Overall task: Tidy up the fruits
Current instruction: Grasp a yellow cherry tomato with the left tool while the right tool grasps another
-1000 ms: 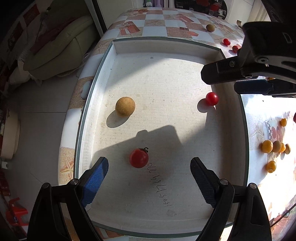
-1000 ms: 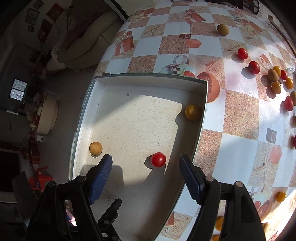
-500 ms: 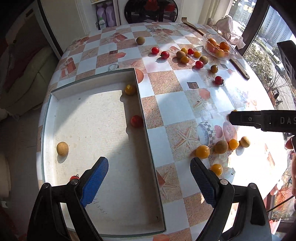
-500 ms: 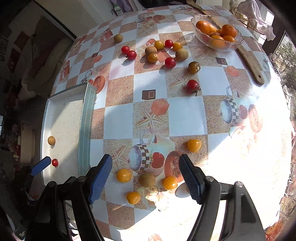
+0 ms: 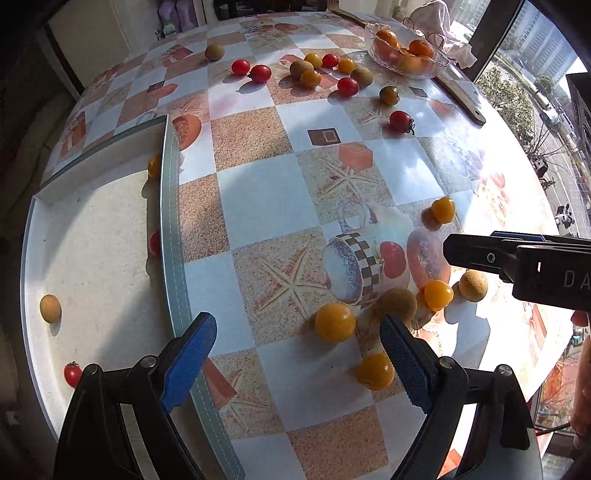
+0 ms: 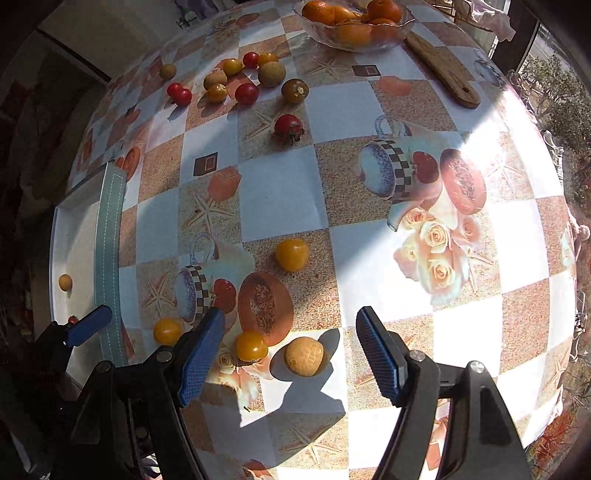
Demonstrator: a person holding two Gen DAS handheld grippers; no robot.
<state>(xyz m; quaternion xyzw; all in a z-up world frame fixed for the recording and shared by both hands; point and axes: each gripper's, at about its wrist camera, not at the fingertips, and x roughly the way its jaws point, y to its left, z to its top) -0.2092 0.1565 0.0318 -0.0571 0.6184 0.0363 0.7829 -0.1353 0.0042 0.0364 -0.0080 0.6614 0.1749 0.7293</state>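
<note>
My left gripper (image 5: 297,354) is open and empty above the patterned table, just right of the white tray (image 5: 92,240). A yellow tomato (image 5: 334,322) lies between its fingers, with a tan longan (image 5: 399,303) and another yellow tomato (image 5: 375,370) beside the right finger. The tray holds a tan longan (image 5: 50,308), a red tomato (image 5: 72,373) and fruits against its right wall. My right gripper (image 6: 290,354) is open and empty, low over a tan longan (image 6: 303,356) and a yellow tomato (image 6: 251,345).
A glass bowl of oranges (image 6: 354,22) and a wooden board (image 6: 443,70) stand at the far edge. Several red, yellow and brown fruits (image 5: 310,74) lie scattered at the far side. A lone red tomato (image 5: 400,121) and a yellow one (image 6: 291,254) lie mid-table.
Both grippers have swung right, away from the tray and out over the table. They now sit lower and closer to the near cluster of yellow tomatoes and longans. Both stayed open.
</note>
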